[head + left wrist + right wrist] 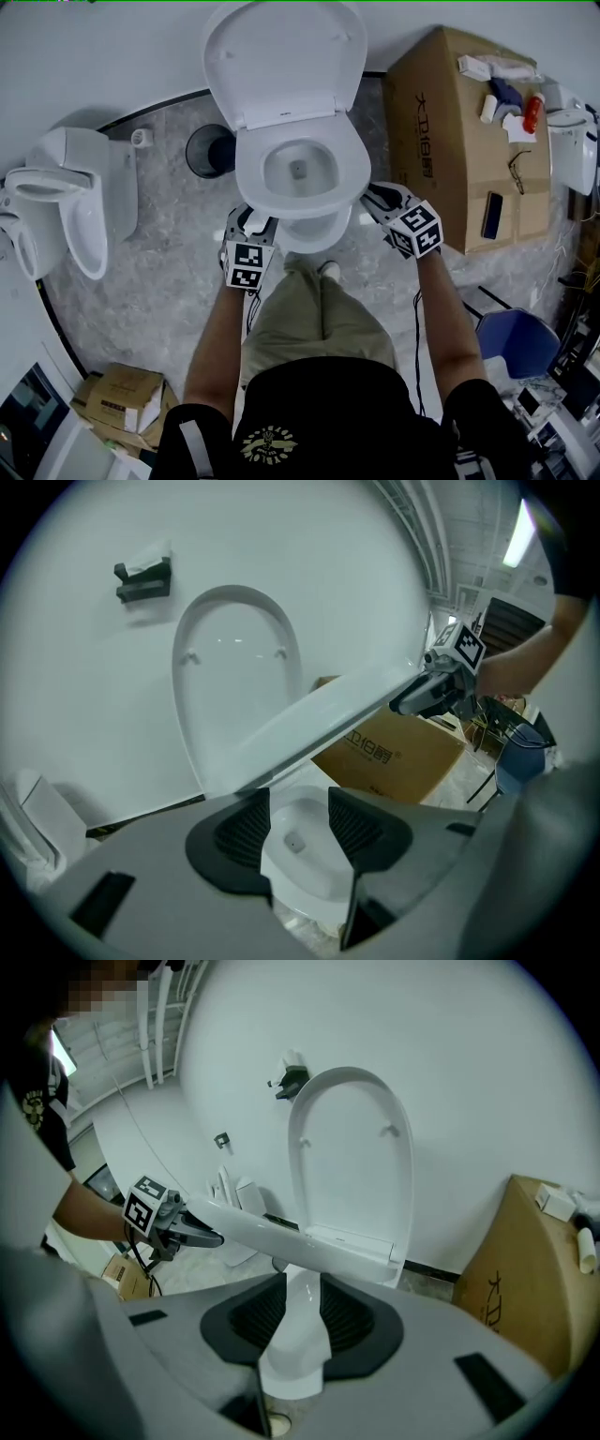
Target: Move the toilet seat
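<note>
Clamping toilet seat point(272, 1232) in right fingers point(255, 1314), left fingers point(239, 832) released, bowl point(298, 844) partly hidden

Non-task items I am seeing around me:

- Large cardboard box point(450, 141): standing on my right, just beside the wall, black print showing on its top.
- On that box: a dark phone point(492, 215) is lying near the front edge, eyeglasses point(518, 172) are lying just behind it, and a red bottle point(532, 112) is lying near the back.
- Second white toilet point(70, 197): standing well apart on my left.
- Black waste bin point(208, 151): sitting by the wall.
- Small cardboard box point(127, 398): lying on the marbled grey floor point(159, 281) at lower left.
- Blue chair point(518, 342): standing at lower right.
- Black wall holder point(143, 577): hanging on the white wall, holding white paper.
</note>
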### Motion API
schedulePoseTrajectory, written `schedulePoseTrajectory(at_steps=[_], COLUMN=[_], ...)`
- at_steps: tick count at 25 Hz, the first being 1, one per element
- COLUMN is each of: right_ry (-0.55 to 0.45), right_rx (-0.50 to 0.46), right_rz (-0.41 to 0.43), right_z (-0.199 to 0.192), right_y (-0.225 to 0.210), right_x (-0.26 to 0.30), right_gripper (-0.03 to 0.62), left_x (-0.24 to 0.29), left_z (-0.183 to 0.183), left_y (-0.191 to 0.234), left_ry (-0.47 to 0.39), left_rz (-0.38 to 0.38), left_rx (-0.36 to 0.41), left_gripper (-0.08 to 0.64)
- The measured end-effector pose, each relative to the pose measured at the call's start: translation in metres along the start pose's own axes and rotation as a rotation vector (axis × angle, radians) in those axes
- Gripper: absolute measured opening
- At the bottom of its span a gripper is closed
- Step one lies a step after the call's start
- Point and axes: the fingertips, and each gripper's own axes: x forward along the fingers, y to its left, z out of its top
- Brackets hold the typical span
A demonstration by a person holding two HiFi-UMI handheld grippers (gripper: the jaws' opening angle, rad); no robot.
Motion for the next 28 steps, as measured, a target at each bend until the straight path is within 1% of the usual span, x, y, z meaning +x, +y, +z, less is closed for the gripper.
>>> schedulePoseTrajectory(at_steps=[2,4,6,7,10,12,20,23,28], right_ry=[-0.003,0.011,0.018,0.006,-0.066,-0.088,-0.095,-0.092,-0.084], right_rx=[0.008,-0.010,-0.031,-0.017,0.062,0.080,0.044,0.020,-0.015], right_rz=[-0.002,0.006,-0.007,-0.014,-0.037,-0.052,-0.052,-0.040,-0.006], right_z=[0.014,0.026,0.039,0.046,0.067,0.076,0.101,0.113,0.133], right_y=[-0.001,0.004,0.006,0.004,-0.004,-0.008,-0.023,-0.032,-0.046], right_x=[0.002,0.011,0.021,0.023,0.022,0.021,0.010,0.011,0.020], right_gripper=[0.126,0.126,0.126,0.126,0.126,0.126,0.124,0.121,0.110], left_x=[-0.001,-0.002,-0.001,0.000,0.002,0.002,0.008,0.014,0.017], left_z=[0.016,0.029,0.040,0.045,0.060,0.066,0.088,0.099,0.121], left_y=[0.006,0.012,0.018,0.021,0.028,0.032,0.046,0.053,0.069], left_ry=[-0.026,-0.046,-0.057,-0.060,-0.072,-0.075,-0.094,-0.110,-0.131], left_rz=[-0.016,-0.027,-0.027,-0.030,-0.040,-0.038,-0.009,0.004,0.041], left_rx=[-0.014,-0.030,-0.013,-0.004,0.017,0.034,0.027,0.028,0.009], left_gripper=[0.213,0.210,0.210,0.210,0.210,0.210,0.212,0.212,0.212])
